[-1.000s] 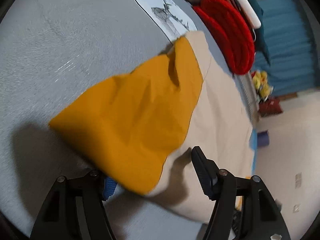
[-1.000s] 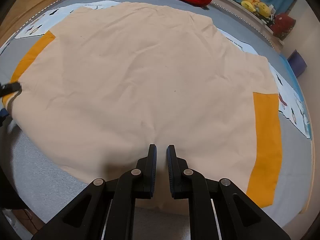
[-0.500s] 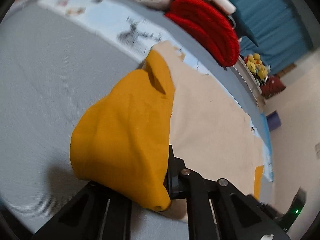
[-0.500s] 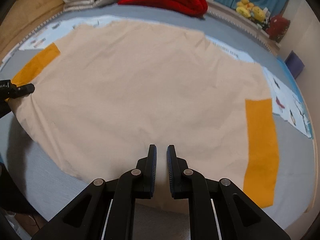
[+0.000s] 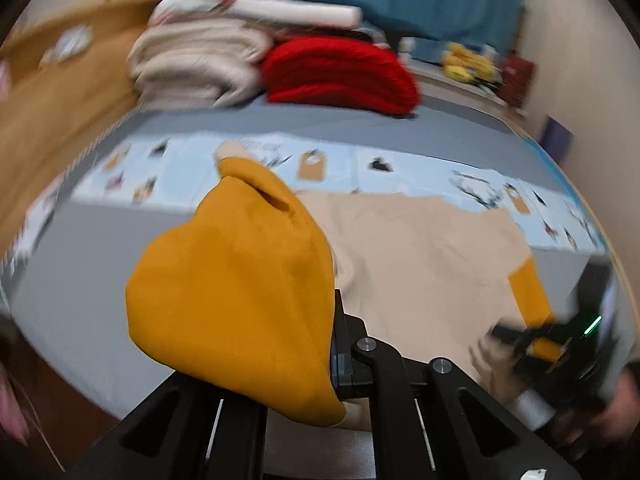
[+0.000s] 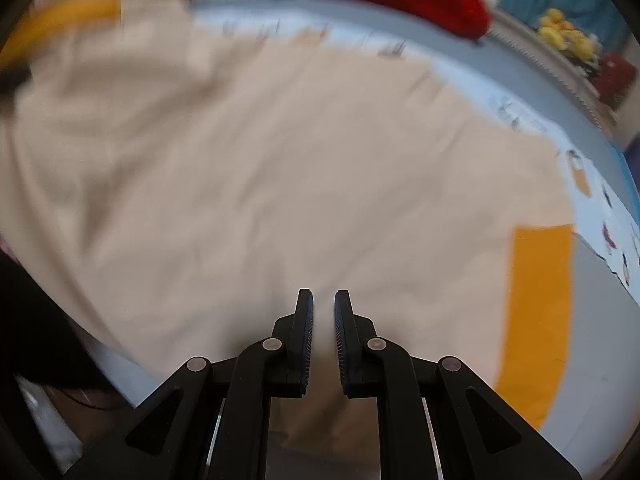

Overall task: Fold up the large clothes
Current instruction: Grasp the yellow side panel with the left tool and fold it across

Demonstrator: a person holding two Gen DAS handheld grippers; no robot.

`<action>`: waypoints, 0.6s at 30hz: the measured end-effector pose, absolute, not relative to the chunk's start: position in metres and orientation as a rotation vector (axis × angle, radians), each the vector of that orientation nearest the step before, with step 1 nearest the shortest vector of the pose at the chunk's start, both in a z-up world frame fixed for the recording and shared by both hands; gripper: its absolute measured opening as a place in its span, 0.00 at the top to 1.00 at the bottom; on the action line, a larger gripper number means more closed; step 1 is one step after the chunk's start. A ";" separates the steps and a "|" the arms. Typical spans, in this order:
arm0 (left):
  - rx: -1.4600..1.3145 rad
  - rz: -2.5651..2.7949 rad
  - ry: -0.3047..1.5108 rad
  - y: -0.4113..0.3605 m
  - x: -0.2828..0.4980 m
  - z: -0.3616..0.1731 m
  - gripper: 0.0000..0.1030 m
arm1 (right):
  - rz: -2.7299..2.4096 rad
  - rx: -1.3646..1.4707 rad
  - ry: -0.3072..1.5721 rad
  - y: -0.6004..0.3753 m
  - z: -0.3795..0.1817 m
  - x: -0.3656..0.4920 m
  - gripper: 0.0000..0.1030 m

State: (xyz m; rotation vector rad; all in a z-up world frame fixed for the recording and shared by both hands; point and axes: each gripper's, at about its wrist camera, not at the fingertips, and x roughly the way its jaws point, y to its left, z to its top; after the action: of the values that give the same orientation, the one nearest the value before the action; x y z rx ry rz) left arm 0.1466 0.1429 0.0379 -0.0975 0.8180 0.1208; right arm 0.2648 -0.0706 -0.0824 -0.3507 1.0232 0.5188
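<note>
A large beige garment (image 5: 420,248) with orange sleeve ends lies spread on a grey bed (image 5: 72,288). My left gripper (image 5: 320,304) is shut on one orange sleeve end (image 5: 232,280), which hangs lifted and bunched over its fingers and hides the left finger. In the right wrist view the garment (image 6: 280,160) fills the frame, with the other orange sleeve end (image 6: 536,320) flat at the right. My right gripper (image 6: 323,294) is shut on the garment's near beige edge, which passes between its fingers. That gripper (image 5: 520,336) also shows, blurred, at the right of the left wrist view.
A folded red blanket (image 5: 340,72) and a stack of beige bedding (image 5: 192,64) sit at the far end of the bed. A pale blue printed cloth (image 5: 180,168) lies under the garment. Yellow toys (image 6: 564,36) stand past the far right edge.
My left gripper closed on the orange sleeve end, then rose and rolled, lifting the cloth off the bed. The right gripper rose a little with the beige edge still held.
</note>
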 end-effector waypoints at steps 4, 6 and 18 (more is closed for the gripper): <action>0.026 0.043 0.766 0.091 0.155 0.045 0.93 | 0.470 -0.309 0.808 -0.116 -0.005 0.263 0.84; 0.035 0.011 0.749 0.065 0.158 0.036 0.94 | 0.420 -0.331 0.705 -0.144 0.024 0.260 0.66; 0.133 -0.302 0.852 -0.079 0.200 -0.014 0.94 | 0.154 -0.132 0.740 -0.278 0.047 0.282 0.58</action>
State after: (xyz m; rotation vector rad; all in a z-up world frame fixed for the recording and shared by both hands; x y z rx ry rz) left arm 0.1999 -0.0786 -0.0137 0.1330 0.8521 -0.3016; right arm 0.2825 -0.2779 0.0473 -0.1324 0.7400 0.1540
